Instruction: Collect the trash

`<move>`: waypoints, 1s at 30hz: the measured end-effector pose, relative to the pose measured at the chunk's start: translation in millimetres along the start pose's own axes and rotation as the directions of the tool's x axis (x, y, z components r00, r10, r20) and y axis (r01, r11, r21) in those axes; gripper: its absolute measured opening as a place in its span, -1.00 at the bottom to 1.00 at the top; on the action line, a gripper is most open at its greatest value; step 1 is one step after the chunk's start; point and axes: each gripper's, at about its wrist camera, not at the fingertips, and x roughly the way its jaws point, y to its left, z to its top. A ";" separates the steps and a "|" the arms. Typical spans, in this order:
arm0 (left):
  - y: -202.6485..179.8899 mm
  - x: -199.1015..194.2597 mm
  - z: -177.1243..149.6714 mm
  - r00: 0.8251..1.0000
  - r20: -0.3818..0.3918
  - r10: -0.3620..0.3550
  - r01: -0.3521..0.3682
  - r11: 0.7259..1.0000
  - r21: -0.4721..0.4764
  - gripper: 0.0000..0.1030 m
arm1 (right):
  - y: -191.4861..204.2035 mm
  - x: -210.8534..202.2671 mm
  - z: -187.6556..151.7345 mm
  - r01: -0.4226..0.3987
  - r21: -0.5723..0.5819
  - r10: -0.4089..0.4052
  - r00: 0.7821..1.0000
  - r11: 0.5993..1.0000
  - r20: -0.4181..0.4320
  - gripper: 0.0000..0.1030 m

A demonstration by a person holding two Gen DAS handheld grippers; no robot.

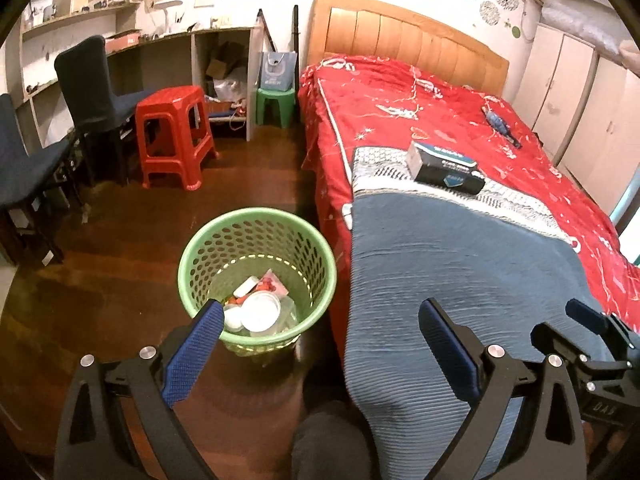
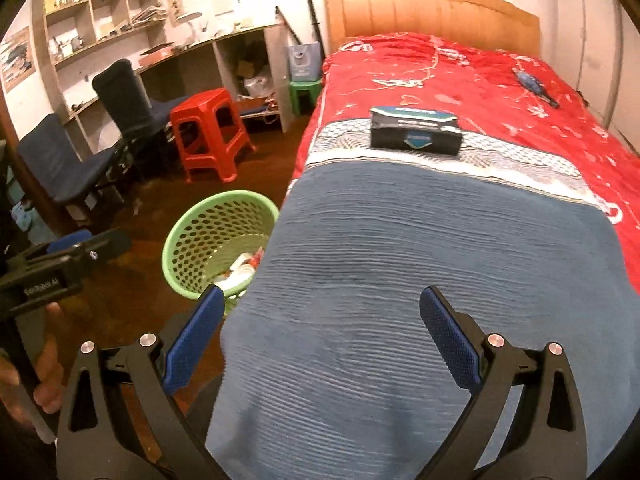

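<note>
**Both grippers empty above basket and bed**

The left gripper (image 1: 320, 332) hangs with its jaws spread wide and nothing between them, above the floor beside the bed. The green basket (image 1: 192, 256) stands on the brown floor just beside the bed, with white lids and wrappers (image 1: 260, 304) lying inside. The right gripper (image 2: 320, 320) is likewise wide apart and empty, over the blue blanket (image 2: 440, 248). A dark box (image 2: 416, 130) rests farther up the bed, on the patterned strip.
</note>
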 end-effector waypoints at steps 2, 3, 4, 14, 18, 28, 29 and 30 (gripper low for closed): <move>-6.1 -6.2 0.3 1.000 0.021 0.001 -0.001 1.000 0.006 0.84 | -2.9 -7.8 -2.7 0.010 0.009 -0.010 1.000 1.000 0.011 0.88; -8.9 -8.5 0.1 1.000 0.028 0.000 -0.001 1.000 0.011 0.84 | -5.9 -12.8 -3.8 0.015 0.018 -0.015 1.000 1.000 0.018 0.88; -12.3 -10.9 0.0 0.999 0.034 -0.002 0.001 1.000 0.017 0.84 | -6.8 -15.4 -4.1 0.017 0.022 -0.018 1.000 1.000 0.020 0.88; -36.5 -29.6 1.3 0.996 0.086 -0.023 0.020 0.999 0.035 0.84 | -26.0 -41.6 -9.3 0.061 0.096 -0.067 0.996 0.994 0.056 0.91; -46.3 -35.6 -1.1 0.995 0.102 -0.017 0.012 0.999 0.053 0.84 | -30.6 -47.1 -10.7 0.073 0.107 -0.080 0.995 0.992 0.064 0.91; -63.4 -42.6 -0.3 0.992 0.123 -0.010 0.002 0.998 0.067 0.84 | -38.9 -60.8 -19.9 0.105 0.123 -0.115 0.990 0.987 0.076 0.91; -64.5 -42.7 -1.0 0.992 0.123 -0.011 0.003 0.998 0.067 0.84 | -39.7 -62.0 -20.4 0.107 0.125 -0.117 0.990 0.986 0.076 0.91; -65.0 -42.9 -1.0 0.992 0.123 -0.011 0.002 0.998 0.069 0.84 | -40.8 -62.6 -20.7 0.108 0.126 -0.118 0.990 0.986 0.076 0.91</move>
